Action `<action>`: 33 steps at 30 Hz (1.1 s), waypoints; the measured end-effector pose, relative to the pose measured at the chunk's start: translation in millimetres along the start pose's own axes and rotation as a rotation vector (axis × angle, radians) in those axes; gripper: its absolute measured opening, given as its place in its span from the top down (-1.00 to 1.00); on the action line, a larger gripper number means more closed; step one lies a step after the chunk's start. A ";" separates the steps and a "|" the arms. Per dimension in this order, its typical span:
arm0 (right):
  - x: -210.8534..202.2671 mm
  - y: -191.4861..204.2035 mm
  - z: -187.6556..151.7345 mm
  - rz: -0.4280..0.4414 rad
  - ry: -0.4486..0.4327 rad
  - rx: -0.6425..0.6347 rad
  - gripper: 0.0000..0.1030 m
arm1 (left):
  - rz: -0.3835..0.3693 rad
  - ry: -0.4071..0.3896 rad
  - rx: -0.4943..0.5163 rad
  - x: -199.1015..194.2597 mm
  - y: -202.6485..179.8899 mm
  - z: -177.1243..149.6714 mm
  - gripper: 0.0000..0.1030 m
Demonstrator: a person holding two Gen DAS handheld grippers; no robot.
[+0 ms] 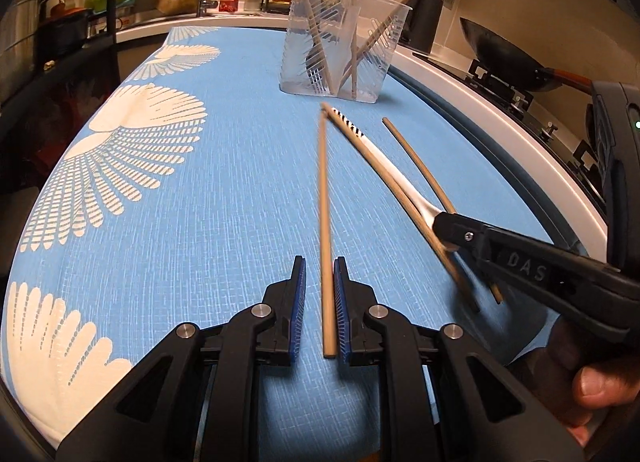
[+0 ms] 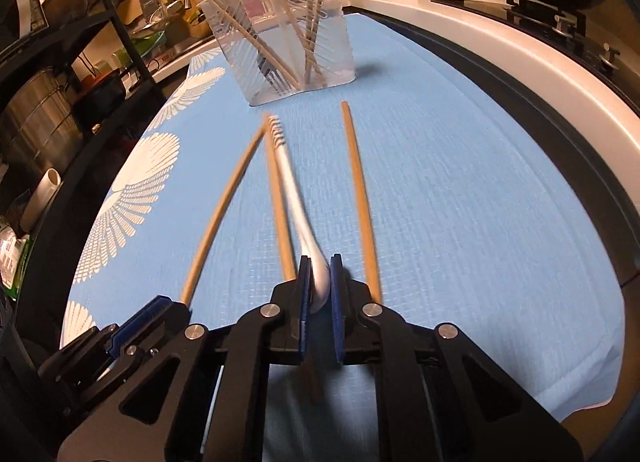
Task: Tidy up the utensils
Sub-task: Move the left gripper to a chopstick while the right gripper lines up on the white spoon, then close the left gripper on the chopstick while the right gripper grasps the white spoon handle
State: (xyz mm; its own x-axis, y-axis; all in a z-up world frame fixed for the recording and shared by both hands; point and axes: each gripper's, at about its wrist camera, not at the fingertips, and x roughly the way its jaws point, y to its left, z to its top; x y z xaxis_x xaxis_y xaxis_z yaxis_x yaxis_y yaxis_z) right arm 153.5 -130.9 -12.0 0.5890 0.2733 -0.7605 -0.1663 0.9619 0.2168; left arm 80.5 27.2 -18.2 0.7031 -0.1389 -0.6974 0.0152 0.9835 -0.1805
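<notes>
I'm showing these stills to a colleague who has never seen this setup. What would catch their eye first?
Probably the clear plastic cup at the far end of the blue cloth with white fan prints, holding several leaning wooden chopsticks. Nearer, the right gripper is shut on a white spoon lying among loose chopsticks, while the left gripper has one wooden chopstick between its fingers.

Three loose chopsticks [image 2: 358,197], one spoon [image 2: 294,197], one clear holder [image 2: 280,33], two tools [image 1: 320,274].

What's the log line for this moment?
left gripper: shut on chopstick | right gripper: shut on spoon | holder: has chopsticks | cloth: two loose chopsticks
</notes>
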 end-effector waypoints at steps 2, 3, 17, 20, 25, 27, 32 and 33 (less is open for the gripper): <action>-3.3 -3.0 0.9 -0.021 -0.008 -0.025 0.82 | 0.007 -0.004 0.011 0.5 -2.3 0.0 0.71; -4.9 -4.2 1.3 -0.043 -0.015 -0.046 0.82 | 0.010 -0.007 0.015 0.9 -3.4 0.1 0.71; -13.4 -9.8 -11.7 -0.101 -0.093 -0.226 0.78 | 0.071 -0.033 -0.005 -0.8 3.7 -0.4 0.88; -13.6 -12.9 -13.1 -0.063 -0.095 -0.196 0.71 | 0.082 -0.042 0.007 -0.7 1.2 -2.0 0.87; -12.2 -5.3 -21.9 -0.061 -0.115 -0.208 0.70 | 0.090 -0.054 0.014 -0.8 -0.5 -3.6 0.88; -12.8 -5.7 -21.9 -0.055 -0.120 -0.197 0.72 | 0.093 -0.057 0.018 -0.9 -0.9 -3.7 0.87; -12.9 -6.2 -22.4 -0.050 -0.128 -0.188 0.73 | 0.093 -0.058 0.015 -1.6 -0.6 -4.1 0.87; -12.9 -5.9 -23.0 -0.052 -0.130 -0.190 0.73 | 0.094 -0.059 0.016 -1.6 -0.9 -4.1 0.87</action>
State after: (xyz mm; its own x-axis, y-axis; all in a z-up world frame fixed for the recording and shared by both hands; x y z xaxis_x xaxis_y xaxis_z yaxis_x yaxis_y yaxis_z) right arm 128.7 -140.1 -17.5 0.6954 0.2322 -0.6801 -0.2712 0.9612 0.0510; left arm 76.4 26.1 -19.8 0.7425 -0.0391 -0.6687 -0.0421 0.9936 -0.1049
